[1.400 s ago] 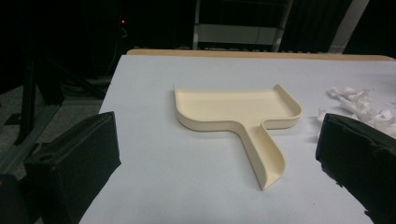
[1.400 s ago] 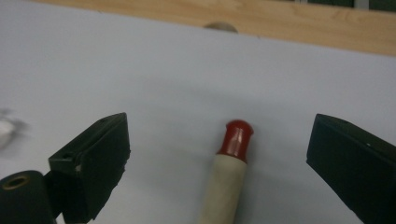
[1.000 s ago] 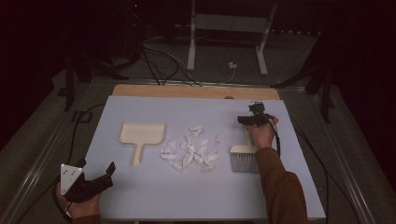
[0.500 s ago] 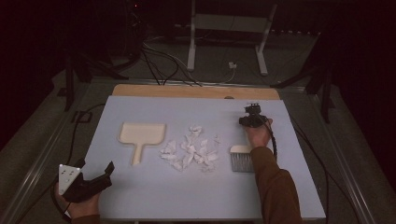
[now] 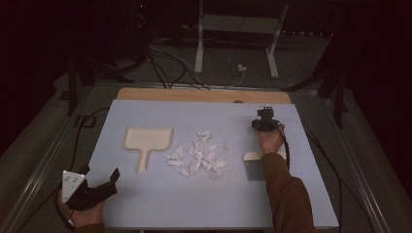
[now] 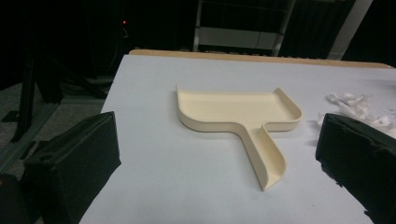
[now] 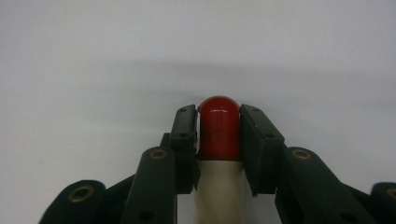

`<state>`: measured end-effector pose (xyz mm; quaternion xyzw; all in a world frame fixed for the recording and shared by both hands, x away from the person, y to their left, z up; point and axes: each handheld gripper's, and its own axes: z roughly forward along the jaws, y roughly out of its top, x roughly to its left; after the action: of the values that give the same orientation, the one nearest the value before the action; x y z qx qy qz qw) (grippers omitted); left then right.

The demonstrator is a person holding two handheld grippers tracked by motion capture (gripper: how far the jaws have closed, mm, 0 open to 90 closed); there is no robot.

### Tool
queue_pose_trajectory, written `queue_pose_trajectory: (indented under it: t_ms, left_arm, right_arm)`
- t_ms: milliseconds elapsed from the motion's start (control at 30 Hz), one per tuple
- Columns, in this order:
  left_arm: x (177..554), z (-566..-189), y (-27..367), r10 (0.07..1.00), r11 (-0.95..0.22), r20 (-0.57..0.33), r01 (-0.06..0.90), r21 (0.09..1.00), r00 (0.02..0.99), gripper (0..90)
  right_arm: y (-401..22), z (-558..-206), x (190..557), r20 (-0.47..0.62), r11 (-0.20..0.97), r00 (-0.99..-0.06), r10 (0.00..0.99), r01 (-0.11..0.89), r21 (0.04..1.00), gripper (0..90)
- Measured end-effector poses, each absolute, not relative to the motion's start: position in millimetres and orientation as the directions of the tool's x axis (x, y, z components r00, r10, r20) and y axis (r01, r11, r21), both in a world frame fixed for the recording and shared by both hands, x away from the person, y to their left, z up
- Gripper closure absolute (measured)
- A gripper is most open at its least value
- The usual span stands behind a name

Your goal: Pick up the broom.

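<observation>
Over on the right, the right tongs (image 7: 219, 135) have just been closing and pinch the brush handle's (image 7: 219, 126) red tip; left tongs (image 5: 99, 187) spread.

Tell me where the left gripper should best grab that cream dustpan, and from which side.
Probably the dustpan's handle: narrow enough for the jaws, and it points toward the left gripper, so come from the near table edge. The tray looks too wide.

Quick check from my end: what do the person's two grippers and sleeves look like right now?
Both grippers are black. The left gripper carries a grey three-cornered plate with small dark dots; its jaws in the left gripper view are broad, blocky and matte. The right gripper has slim jaws with brass-coloured pivot eyelets, and a dark braided cable trails along a brown sleeve.
</observation>
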<state>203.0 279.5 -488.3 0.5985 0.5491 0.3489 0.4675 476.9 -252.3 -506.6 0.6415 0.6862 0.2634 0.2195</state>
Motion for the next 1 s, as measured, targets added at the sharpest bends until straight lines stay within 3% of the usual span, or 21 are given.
queue_pose_trajectory:
  t_ms: [533,867,1000]
  left_arm:
    - [208.4,-484.7,251.5,0.976,-0.017,-0.057,0.332,0.943,0.212,0.4]
    - [221.7,-468.4,198.7,0.937,-0.063,-0.040,0.280,0.958,0.346,0.4]
    - [229.6,-468.0,173.9,0.902,-0.015,-0.109,0.282,0.959,0.418,0.4]
  right_arm:
    - [-260.8,-454.7,443.9,0.113,0.022,-0.166,0.980,0.647,0.762,69.1]
    - [-264.2,-419.2,405.0,0.131,0.017,-0.230,0.964,0.547,0.837,69.3]
    - [-268.5,-409.3,385.5,0.141,0.002,-0.252,0.957,0.494,0.869,69.3]
